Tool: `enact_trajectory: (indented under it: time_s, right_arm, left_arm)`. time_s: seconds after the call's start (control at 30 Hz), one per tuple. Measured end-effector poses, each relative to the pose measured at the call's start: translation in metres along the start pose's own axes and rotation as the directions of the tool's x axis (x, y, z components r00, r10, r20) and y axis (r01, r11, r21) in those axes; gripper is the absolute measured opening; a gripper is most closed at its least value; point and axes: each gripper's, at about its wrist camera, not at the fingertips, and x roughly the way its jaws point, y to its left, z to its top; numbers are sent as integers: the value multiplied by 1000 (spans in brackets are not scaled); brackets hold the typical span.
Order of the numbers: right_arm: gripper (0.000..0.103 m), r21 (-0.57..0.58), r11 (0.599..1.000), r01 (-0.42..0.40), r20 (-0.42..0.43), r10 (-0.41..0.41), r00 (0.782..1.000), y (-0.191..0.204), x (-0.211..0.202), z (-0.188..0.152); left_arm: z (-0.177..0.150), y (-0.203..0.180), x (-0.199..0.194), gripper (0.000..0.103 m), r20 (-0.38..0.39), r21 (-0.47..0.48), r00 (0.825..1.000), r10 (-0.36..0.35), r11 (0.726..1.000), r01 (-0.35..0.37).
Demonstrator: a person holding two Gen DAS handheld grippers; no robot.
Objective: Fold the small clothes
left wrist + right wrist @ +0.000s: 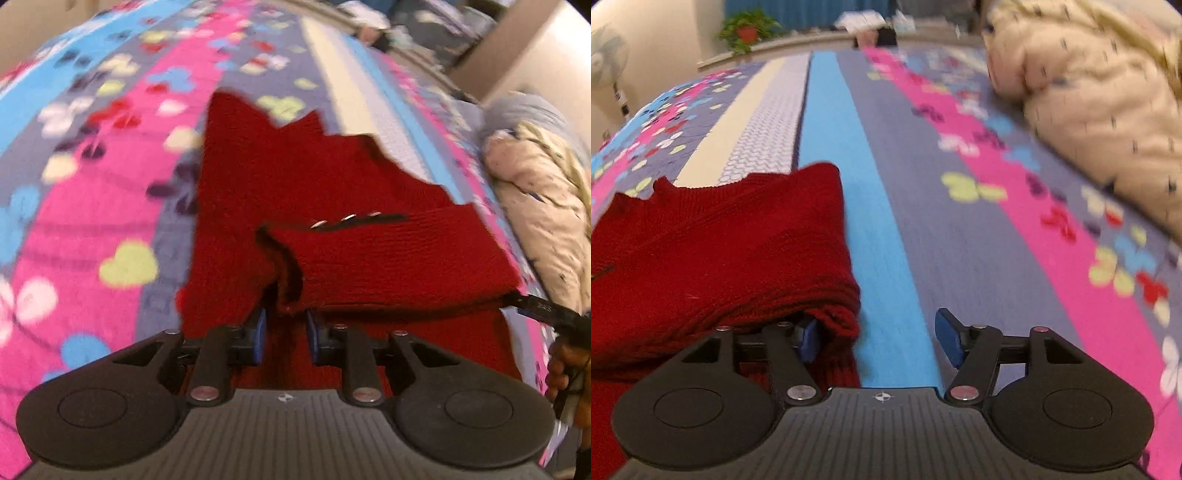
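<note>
A small red knitted garment (295,177) lies on a striped, flower-patterned bedspread (92,206). Its near part is folded over, with small metal snaps (347,218) along the folded edge. My left gripper (285,334) is open, its blue pads (260,334) on either side of the near edge of the folded flap. In the right wrist view the same garment (720,251) lies at the left. My right gripper (877,339) is open wide, its left blue pad (809,341) under the garment's corner, the right pad (947,338) over the blue stripe.
A cream quilted blanket (1089,96) is bunched on the bed at the right, also in the left wrist view (543,206). A potted plant (748,31) and a fan (607,59) stand beyond the bed's far edge. The right hand and gripper (554,317) show at the left view's right edge.
</note>
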Motion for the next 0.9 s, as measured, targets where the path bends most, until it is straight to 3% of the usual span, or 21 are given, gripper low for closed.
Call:
enact_trajectory:
  time_s: [0.1, 0.17, 0.27, 0.3, 0.33, 0.4, 0.43, 0.5, 0.57, 0.6, 0.63, 0.67, 0.73, 0.77, 0.83, 0.9]
  right_arm:
    - [64, -40, 999, 1, -25, -2, 1000, -2, -16, -3]
    - [60, -82, 995, 51, 3, -50, 999, -4, -30, -5]
    - [59, -99, 990, 98, 93, -89, 992, -10, -51, -1]
    - [59, -75, 993, 92, 152, -80, 985, -10, -60, 1]
    - [59, -53, 997, 59, 215, -46, 976, -8, -67, 3]
    - [60, -52, 999, -16, 312, 32, 950, 2, -72, 3]
    - [62, -69, 997, -35, 332, 56, 942, 10, -67, 1]
    - [64, -132, 990, -54, 296, 92, 951, 27, -47, -3]
    - [64, -179, 983, -33, 219, 73, 973, 40, -20, -11]
    - [64, -188, 982, -21, 179, 55, 982, 44, -8, -16]
    - [64, -190, 982, -23, 156, 53, 986, 46, -2, -19]
    - [64, -191, 981, -26, 147, 54, 988, 47, 1, -21]
    - [64, -203, 979, -17, 167, 51, 985, 53, -4, -21]
    - [65, -211, 977, -15, 182, 55, 982, 54, -8, -21]
    - [66, -217, 976, -12, 200, 56, 978, 55, -11, -20]
    - [69, -203, 979, -8, 191, 48, 980, 52, -8, -19]
  left_arm:
    - [6, -12, -23, 34, 93, 120, 994, -56, 992, 44]
    - [9, -14, -34, 41, 180, 155, 982, -54, 988, 25]
    - [12, -6, -38, 52, 303, 117, 953, -6, 993, -32]
    - [13, -3, -33, 62, 328, 100, 944, 22, 993, -57]
    - [13, 0, -28, 68, 344, 88, 938, 46, 993, -81]
    - [12, 7, -11, 69, 340, 76, 937, 84, 990, -116]
    - [13, 8, -3, 69, 324, 73, 941, 97, 989, -127]
    - [15, 11, 12, 69, 291, 77, 949, 123, 985, -152]
    - [14, 16, 21, 59, 276, 89, 948, 159, 978, -190]
    - [16, 19, 26, 21, 255, 92, 949, 186, 972, -215]
    - [16, 23, 29, 0, 230, 92, 952, 201, 970, -227]
    - [18, 31, 32, 0, 226, 68, 940, 256, 958, -277]
    - [22, 47, 27, 0, 237, 10, 882, 407, 907, -421]
    - [24, 61, 23, 0, 226, -50, 870, 439, 897, -440]
    - [27, 86, 14, 0, 191, -186, 905, 381, 919, -348]
    - [29, 85, 8, 3, 214, -197, 944, 251, 958, -210]
